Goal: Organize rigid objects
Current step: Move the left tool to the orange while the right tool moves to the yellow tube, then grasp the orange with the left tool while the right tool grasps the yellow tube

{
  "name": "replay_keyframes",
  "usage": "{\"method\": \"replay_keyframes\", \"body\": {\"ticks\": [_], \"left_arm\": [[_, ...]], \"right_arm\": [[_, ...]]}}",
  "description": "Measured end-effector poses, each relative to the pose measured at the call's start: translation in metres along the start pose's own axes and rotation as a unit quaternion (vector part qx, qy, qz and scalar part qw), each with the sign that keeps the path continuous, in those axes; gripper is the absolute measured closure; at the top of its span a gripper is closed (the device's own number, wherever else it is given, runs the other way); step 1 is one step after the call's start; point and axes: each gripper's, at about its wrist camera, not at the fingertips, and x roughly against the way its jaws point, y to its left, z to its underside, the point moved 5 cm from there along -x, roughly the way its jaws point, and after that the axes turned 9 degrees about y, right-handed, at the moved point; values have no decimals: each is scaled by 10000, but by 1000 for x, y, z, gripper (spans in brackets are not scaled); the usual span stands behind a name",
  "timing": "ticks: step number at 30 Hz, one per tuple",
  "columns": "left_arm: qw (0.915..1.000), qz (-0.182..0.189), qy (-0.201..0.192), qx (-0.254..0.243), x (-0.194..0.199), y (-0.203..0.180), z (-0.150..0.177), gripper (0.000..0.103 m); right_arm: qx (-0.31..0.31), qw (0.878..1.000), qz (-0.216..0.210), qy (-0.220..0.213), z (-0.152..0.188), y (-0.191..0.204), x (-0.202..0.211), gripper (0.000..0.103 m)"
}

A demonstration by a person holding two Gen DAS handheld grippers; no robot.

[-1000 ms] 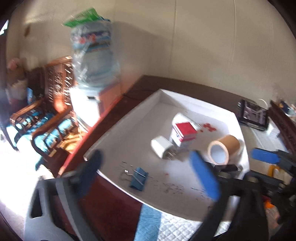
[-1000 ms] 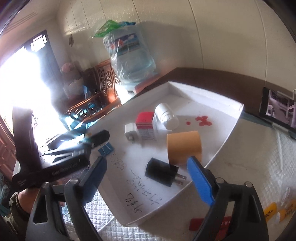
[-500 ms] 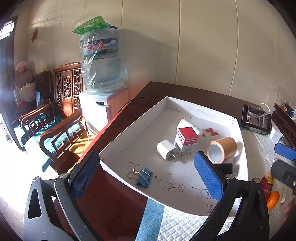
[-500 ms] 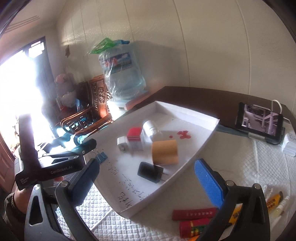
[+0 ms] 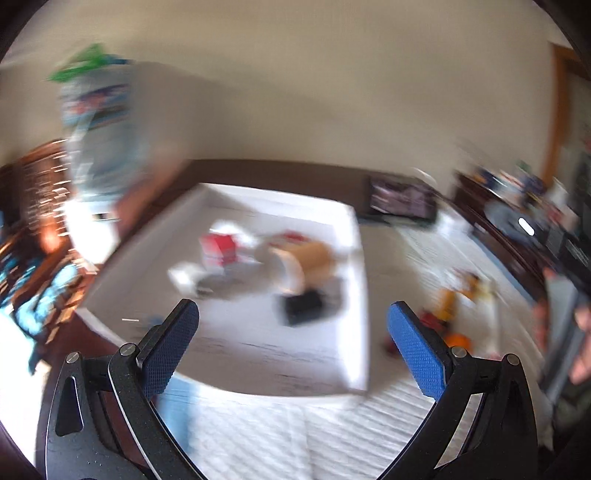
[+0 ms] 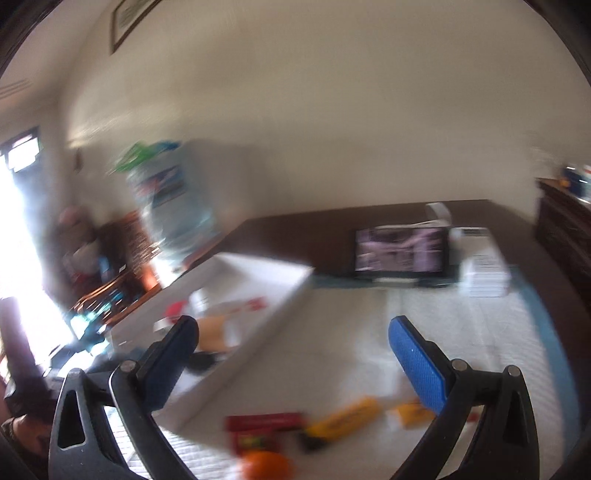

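both grippers (image 5: 291, 343) (image 6: 291, 354) agape, empty

Blurred throughout. Upper left of the left wrist view: a large water bottle (image 5: 96, 136) with a green bag (image 5: 86, 66) on top, standing on a white dispenser (image 5: 92, 229). Left edge: carved wooden chairs (image 5: 33, 192). Upper right of centre: a dark phone (image 5: 402, 201), screen lit, propped on the dark table (image 5: 280, 173). Lower half: white quilted cloth (image 5: 295, 432). Top left of the right wrist view: a framed picture (image 6: 127, 18) on the cream wall (image 6: 332, 110).
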Motion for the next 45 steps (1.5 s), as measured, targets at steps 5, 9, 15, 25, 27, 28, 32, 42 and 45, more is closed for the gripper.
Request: {"method": "replay_keyframes", "body": {"ticks": [5, 9, 15, 25, 27, 28, 32, 42, 45], "left_arm": [[9925, 630, 549, -893, -24, -67, 16, 0], [9839, 1024, 847, -1198, -39, -103, 25, 0], [9710, 1487, 1120, -1500, -50, -133, 31, 45], [9617, 1345, 1547, -1820, -76, -155, 41, 45], [9609, 1369, 1609, -1791, -78, -154, 42, 54], [9611, 1435, 1588, -1743, -77, -153, 41, 60], [9612, 1534, 1655, -1587, -80, -148, 41, 74], [9635, 1442, 1564, -1627, -81, -153, 32, 73], [9619, 1447, 1629, -1651, -87, -157, 28, 72]], "right_arm": [[-642, 9971, 405, -8, 9, -59, 13, 0], [-881, 9939, 661, 116, 21, -89, 17, 0], [-1167, 9889, 902, 171, 30, -119, 25, 0], [-730, 9922, 736, 691, 37, -115, 10, 0], [-420, 9925, 720, 894, 40, -106, 2, 0], [-222, 9920, 733, 1002, 42, -101, -2, 0], [488, 9853, 815, 1420, 49, -86, -18, 0], [1353, 9621, 563, 2299, 57, -76, -62, 0], [1533, 9583, 610, 2331, 65, -71, -66, 10]]}}
